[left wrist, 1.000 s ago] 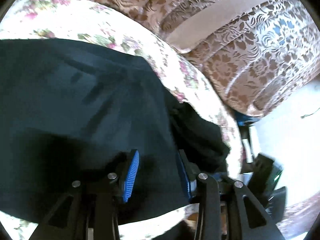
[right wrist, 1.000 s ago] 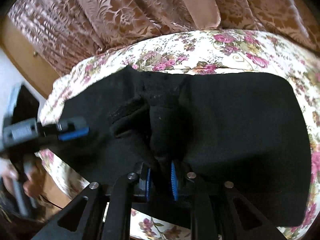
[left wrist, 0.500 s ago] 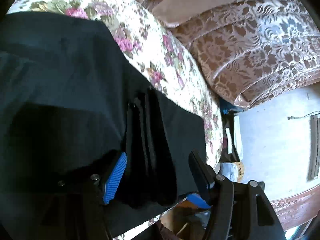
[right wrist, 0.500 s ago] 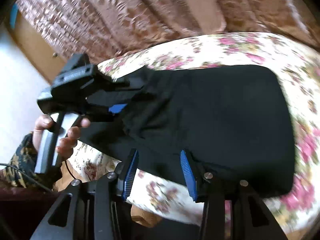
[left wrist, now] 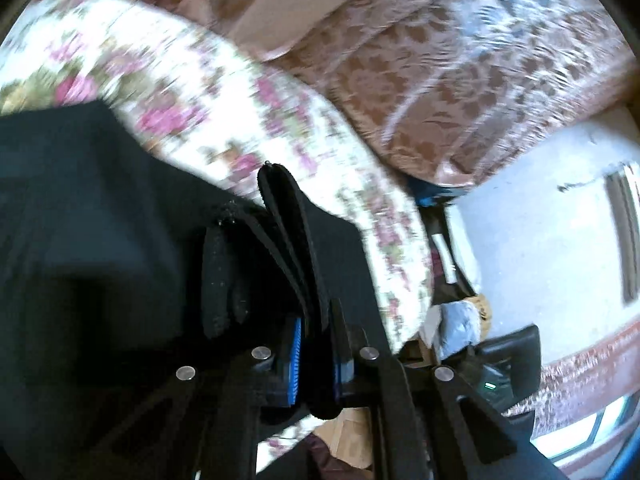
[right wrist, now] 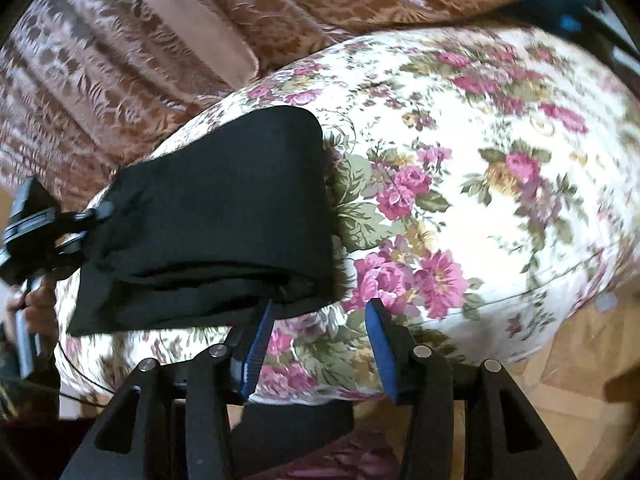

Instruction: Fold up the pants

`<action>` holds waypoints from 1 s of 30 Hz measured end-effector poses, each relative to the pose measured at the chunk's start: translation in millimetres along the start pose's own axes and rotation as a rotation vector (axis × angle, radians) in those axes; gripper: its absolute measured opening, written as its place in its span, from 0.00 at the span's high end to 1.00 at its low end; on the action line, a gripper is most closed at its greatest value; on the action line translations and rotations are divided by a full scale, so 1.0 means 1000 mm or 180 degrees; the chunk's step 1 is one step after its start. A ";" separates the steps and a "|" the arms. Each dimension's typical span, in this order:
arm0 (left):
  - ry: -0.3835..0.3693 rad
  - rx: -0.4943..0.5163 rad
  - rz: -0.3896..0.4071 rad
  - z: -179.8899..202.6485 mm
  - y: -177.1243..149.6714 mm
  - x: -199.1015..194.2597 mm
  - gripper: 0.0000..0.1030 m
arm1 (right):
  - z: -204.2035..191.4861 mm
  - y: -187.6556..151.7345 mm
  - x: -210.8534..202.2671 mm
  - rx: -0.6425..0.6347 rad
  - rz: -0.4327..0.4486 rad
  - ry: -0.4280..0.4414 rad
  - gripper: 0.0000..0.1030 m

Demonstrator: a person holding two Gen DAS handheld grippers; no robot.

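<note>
**Folding black pants on a flowery cushion, mid-fold snapshot**

Looking at the right wrist view first, going left to right: at the far left edge the left gripper (right wrist: 94, 216) is pinching the left end of the black pants (right wrist: 224, 208), with a hand (right wrist: 34, 304) holding its handle just below. The pants sit folded into a thick bundle in the left half of the frame, lying on the floral cushion (right wrist: 500, 168). Brown patterned upholstery (right wrist: 100, 60) fills the upper left. At the bottom centre the right gripper (right wrist: 316, 340) has just been opening; its jaws stand about halfway apart with nothing between them, only flowery fabric showing behind, and its left blue pad sits just beside the lower edge of the bundle.

In the left wrist view, the pants cover the left half of the frame. At bottom centre the left gripper's jaws have just closed, clamped on several stacked layers of the fabric, which stick up between the blue pads. The cushion curves across the upper middle, and to the right there's a pale floor (left wrist: 540, 248). It's quite blurry.
</note>
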State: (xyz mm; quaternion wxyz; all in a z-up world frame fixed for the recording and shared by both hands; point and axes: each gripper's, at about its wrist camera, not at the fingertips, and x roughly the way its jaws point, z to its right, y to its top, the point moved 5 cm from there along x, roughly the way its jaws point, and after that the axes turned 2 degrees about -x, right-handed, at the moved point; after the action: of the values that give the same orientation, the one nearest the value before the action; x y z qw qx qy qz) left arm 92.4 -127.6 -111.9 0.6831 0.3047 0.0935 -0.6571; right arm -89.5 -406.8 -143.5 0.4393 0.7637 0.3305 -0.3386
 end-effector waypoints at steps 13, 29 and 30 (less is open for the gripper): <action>-0.0202 0.0155 0.0158 0.018 -0.002 -0.025 0.90 | 0.008 0.008 0.021 0.0339 0.0141 -0.0256 0.63; 0.0903 0.0495 0.0090 -0.054 -0.042 0.003 0.90 | 0.004 0.003 0.004 -0.0273 -0.0121 -0.0524 0.53; 0.0924 0.0537 0.0104 -0.052 -0.043 0.003 0.90 | 0.006 0.006 -0.005 -0.0290 -0.0074 -0.0564 0.53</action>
State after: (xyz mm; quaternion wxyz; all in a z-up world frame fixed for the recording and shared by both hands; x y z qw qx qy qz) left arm 65.6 -100.1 -167.9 0.6450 0.4542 0.1306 -0.6005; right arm -88.3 -415.7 -139.2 0.4971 0.7060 0.3143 -0.3945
